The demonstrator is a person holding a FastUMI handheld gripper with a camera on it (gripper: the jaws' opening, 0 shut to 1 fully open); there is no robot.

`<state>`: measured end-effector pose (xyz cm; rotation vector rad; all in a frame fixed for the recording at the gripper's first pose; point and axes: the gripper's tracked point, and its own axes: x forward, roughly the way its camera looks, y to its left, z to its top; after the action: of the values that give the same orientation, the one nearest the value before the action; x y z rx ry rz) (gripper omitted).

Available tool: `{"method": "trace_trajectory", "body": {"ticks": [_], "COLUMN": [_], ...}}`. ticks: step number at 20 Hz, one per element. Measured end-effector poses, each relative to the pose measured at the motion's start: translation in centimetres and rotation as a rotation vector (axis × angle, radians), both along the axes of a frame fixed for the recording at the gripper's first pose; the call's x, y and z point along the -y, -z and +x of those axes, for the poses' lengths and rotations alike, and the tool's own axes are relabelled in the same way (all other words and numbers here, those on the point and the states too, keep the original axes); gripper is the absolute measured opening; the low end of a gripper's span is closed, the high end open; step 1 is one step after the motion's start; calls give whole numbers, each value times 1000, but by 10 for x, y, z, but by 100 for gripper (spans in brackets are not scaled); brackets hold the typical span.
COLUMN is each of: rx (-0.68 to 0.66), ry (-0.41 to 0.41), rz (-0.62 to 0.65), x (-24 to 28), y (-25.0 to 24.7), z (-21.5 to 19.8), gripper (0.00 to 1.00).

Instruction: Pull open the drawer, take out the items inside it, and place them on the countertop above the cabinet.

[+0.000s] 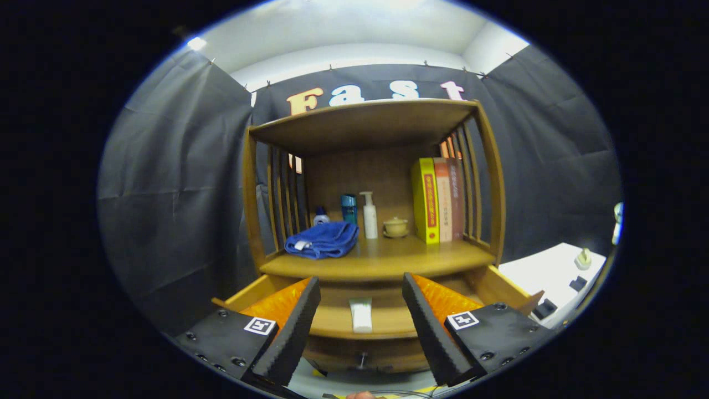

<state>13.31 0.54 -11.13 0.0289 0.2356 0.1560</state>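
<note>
- Gripper (361, 316) fingers nearest cam, spread wide apart, nothing between the pads; I hold them over the drawer, aimed fwd.
- Drawer (338, 321) under the countertop reads as pulled open; its knob (361, 360) sits at 6 o'clock, below the gap between the fingers.
- White tube (361, 315) lies inside the drawer, between the fingers and just ahead of them. No contact w/ either finger.
- Countertop (388, 261) lies beyond the tube at 12 o'clock. On it: blue towel (323, 239) at 11 o'clock, pump bottle (369, 216), small lidded jar (395, 226), books (437, 200) at 1 o'clock.
- Bare countertop shows in front of the jar, right of the towel; usable as drop zone.
- Progress, my est.: step 1 (open drawer) done. Step 2 (remove items) not yet done for the tube. Cannot tell if other items remain; fingers mask the drawer's sides.
- Next, my est.: lower onto tube, close, lift, place.
</note>
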Motion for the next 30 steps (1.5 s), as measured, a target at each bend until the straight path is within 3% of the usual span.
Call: {"method": "trace_trajectory", "body": {"ticks": [4,7,11,14,21,30], "rx": [-170,-333,-584,-724,-952,-1094], "ry": [-78,-104,-123,-91,-52,-38], "rz": [-126,-248,-266,-247,-213,-250], "x": [-18,-25,-31,-28,-26,-31], "y": [6,51,125,167,222,243], "z": [57,83,94,98,103,102], "gripper": [97,95,94,94,94,91]}}
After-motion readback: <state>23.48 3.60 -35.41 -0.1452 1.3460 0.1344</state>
